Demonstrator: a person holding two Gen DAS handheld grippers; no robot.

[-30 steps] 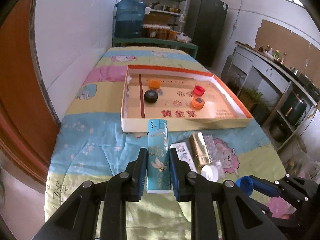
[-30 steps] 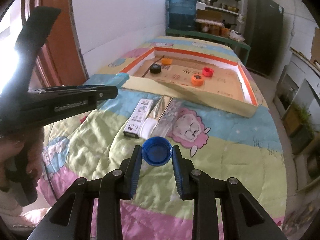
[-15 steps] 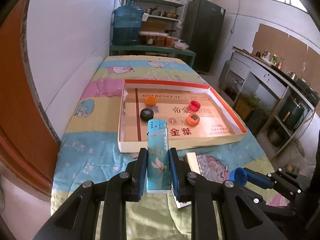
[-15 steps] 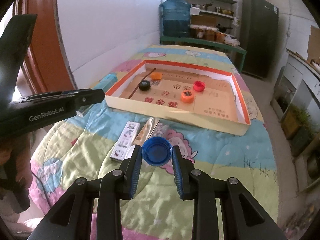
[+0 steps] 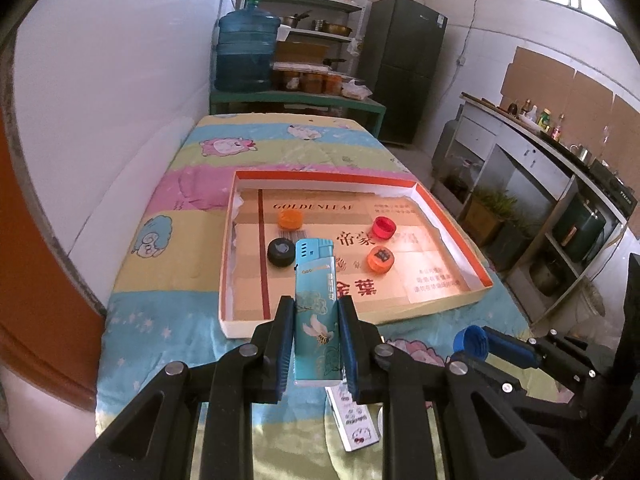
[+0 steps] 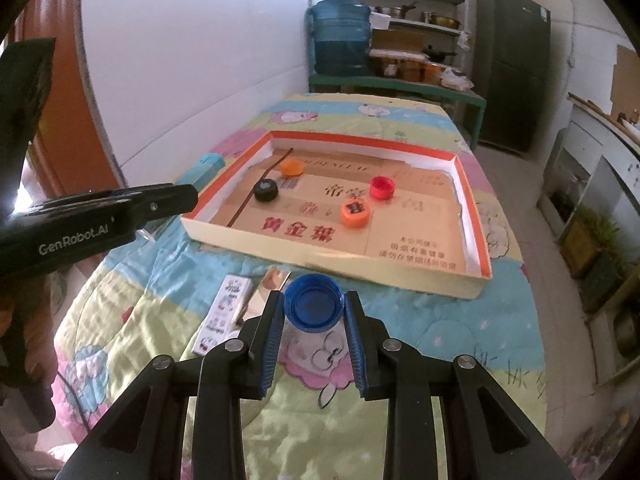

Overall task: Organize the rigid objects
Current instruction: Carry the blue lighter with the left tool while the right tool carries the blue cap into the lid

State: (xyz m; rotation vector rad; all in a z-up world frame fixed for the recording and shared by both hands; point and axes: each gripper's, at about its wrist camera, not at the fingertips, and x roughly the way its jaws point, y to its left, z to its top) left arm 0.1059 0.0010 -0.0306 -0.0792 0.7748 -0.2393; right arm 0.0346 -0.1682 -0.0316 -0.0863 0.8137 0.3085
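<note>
- Now lifted higher off the quilt (image 5: 152, 332) than a second ago, with the tray (image 5: 452, 216) seen more from above; carry toward it judged under way.
- Left claw (image 5: 316, 344) clamped on a teal lighter (image 5: 315, 312), upright, above the tray's near edge.
- Right claw (image 6: 314, 320) clamped on a blue cap (image 6: 313, 303), short of the tray's near edge.
- Already in the tray: orange, black, red and orange caps.
- Left on the quilt near its front edge: white packet (image 6: 222, 312) and gold packet (image 6: 266, 292).
- Readable: "GOLDEN LEAF" on the tray floor, "GenRobot.AI" on the left claw's arm; Chinese print too.
</note>
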